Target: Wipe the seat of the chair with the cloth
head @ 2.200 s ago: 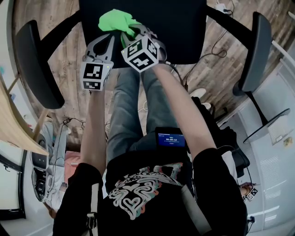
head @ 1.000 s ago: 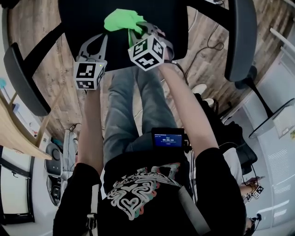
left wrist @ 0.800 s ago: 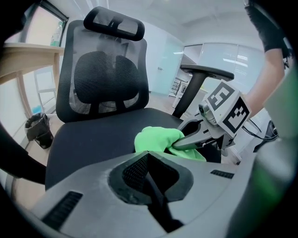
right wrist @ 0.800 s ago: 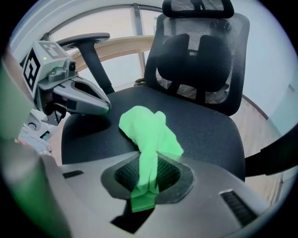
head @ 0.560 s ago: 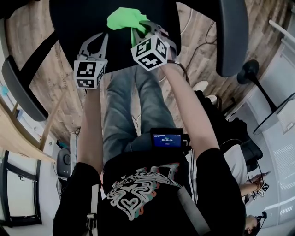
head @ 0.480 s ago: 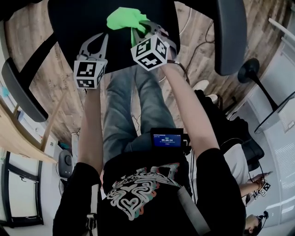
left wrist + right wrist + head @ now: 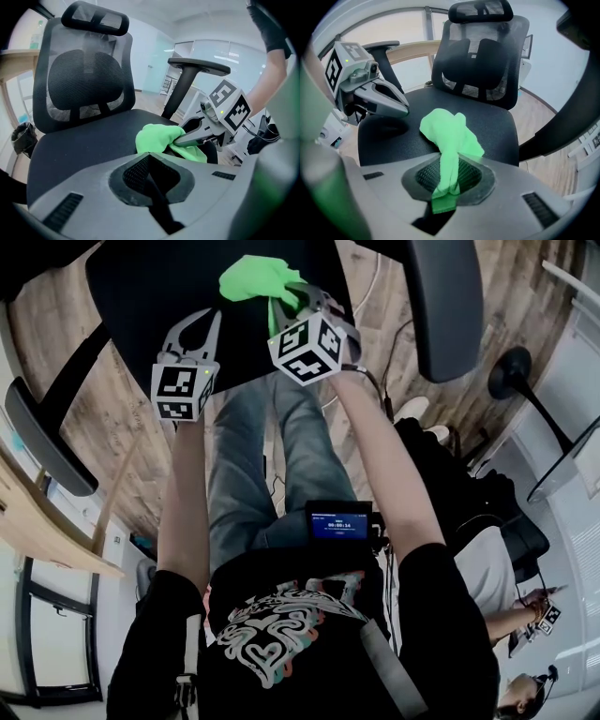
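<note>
One green cloth [image 7: 255, 279] held by the right gripper [image 7: 287, 298], bunched on the seat [image 7: 150, 287].

Lies just ahead of the right fingers [image 7: 393, 187], tail drawn back between them, long axis in line with them. Right fingers pressed shut on that tail, so far better placed to wipe than the left gripper [image 7: 212, 319]. Left fingers [image 7: 93, 197] closed on nothing, just left of the cloth, low over the seat. Grip and cloth as a second ago, but chair [image 7: 84, 79] turned beneath them, its armrest [image 7: 441, 306] now closer to the right fingers.
</note>
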`<action>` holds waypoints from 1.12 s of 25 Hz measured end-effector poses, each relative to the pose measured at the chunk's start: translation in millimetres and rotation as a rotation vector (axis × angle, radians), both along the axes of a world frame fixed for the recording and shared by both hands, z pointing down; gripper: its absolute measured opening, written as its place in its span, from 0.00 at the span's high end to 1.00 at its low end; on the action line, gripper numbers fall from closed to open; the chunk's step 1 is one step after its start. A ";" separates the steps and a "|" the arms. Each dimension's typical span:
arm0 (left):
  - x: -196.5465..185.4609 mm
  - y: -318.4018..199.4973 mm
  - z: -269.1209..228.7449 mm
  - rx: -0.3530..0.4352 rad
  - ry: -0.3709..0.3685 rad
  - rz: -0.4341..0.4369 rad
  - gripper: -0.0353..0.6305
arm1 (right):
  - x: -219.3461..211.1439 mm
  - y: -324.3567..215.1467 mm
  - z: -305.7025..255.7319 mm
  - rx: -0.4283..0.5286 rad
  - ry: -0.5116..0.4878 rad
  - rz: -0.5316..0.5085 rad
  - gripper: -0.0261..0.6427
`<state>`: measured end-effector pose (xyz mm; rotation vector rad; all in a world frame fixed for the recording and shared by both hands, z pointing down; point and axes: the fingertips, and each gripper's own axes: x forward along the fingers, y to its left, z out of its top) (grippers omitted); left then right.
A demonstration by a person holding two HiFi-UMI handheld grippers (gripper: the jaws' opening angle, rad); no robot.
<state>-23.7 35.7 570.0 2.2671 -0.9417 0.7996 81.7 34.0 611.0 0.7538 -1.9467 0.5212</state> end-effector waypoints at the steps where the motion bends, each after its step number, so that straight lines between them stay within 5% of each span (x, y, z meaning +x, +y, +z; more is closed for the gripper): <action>1: 3.0 -0.2 0.7 -0.001 0.001 0.006 0.94 | 3.3 -0.8 -0.4 0.003 0.002 0.006 0.87; 15: 16.4 -1.2 -2.6 0.000 -0.001 0.049 0.94 | 30.9 -4.0 -8.3 0.043 0.038 0.027 0.87; 28: 9.3 4.6 0.2 -0.009 0.015 0.004 0.94 | 26.5 -5.1 -0.1 0.069 0.082 -0.059 0.87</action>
